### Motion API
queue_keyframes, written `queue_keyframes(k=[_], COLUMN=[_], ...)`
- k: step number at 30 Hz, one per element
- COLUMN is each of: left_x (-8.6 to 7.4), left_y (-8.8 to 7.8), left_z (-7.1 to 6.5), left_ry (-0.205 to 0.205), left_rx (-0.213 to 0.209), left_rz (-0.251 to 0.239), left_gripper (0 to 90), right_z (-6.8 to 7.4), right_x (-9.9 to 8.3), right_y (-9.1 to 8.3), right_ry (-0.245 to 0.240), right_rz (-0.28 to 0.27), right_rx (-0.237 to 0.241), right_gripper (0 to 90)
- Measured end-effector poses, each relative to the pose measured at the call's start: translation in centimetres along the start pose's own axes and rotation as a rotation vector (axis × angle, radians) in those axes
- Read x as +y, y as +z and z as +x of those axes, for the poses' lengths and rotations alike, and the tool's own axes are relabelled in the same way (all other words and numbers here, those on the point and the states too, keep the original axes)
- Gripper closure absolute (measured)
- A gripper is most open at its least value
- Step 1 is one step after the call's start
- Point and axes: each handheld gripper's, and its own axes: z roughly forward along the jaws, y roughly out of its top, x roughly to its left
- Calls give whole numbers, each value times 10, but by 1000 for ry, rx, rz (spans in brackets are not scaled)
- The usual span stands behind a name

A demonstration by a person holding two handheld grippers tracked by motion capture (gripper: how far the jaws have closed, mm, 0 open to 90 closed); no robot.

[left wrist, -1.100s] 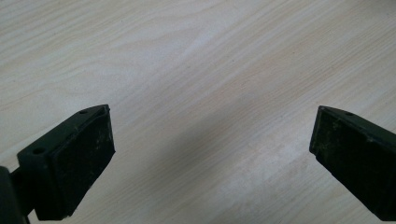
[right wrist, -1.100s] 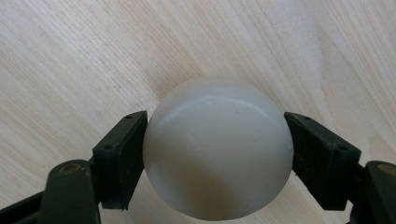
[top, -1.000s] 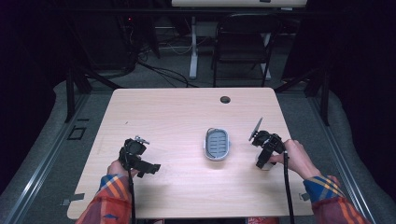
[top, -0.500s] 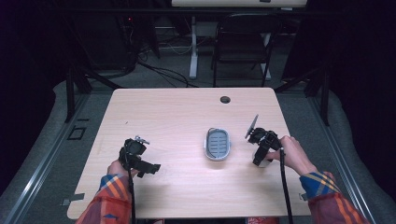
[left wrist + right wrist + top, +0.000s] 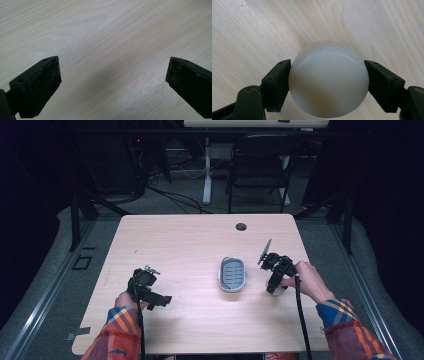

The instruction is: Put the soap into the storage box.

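Observation:
My right gripper [image 5: 275,289] is at the right of the wooden table [image 5: 190,245], held in a hand just right of a grey oval dish [image 5: 221,273] with a ribbed inside. It is shut on a smooth white rounded object [image 5: 328,80], one pad [image 5: 277,82] pressing each side, with the object a little above the wood. My left gripper [image 5: 161,299] is near the front left of the table. Its jaws stand wide open over bare wood in the left gripper view [image 5: 112,75], with nothing between them.
A small dark round hole [image 5: 241,226] sits near the table's far edge. Beyond the table stand a black chair [image 5: 260,165] and a white desk leg [image 5: 207,170] with cables on the floor. Bare wood lies between the left gripper and the dish.
My right gripper has moved a little left toward the dish and slightly up, still holding the white object. The left gripper has stayed in place.

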Motion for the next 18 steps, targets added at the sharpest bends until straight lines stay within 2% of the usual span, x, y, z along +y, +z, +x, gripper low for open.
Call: queue_keyframes(k=[18], left_x=[0], left_y=[0], left_z=[0], left_ry=[2], left_rx=[-2], left_rz=[6], left_gripper=[0], right_z=[0], right_x=[20], right_y=[-15], right_ry=[-15], right_rz=[-20], right_rx=[-6], right_gripper=[243])
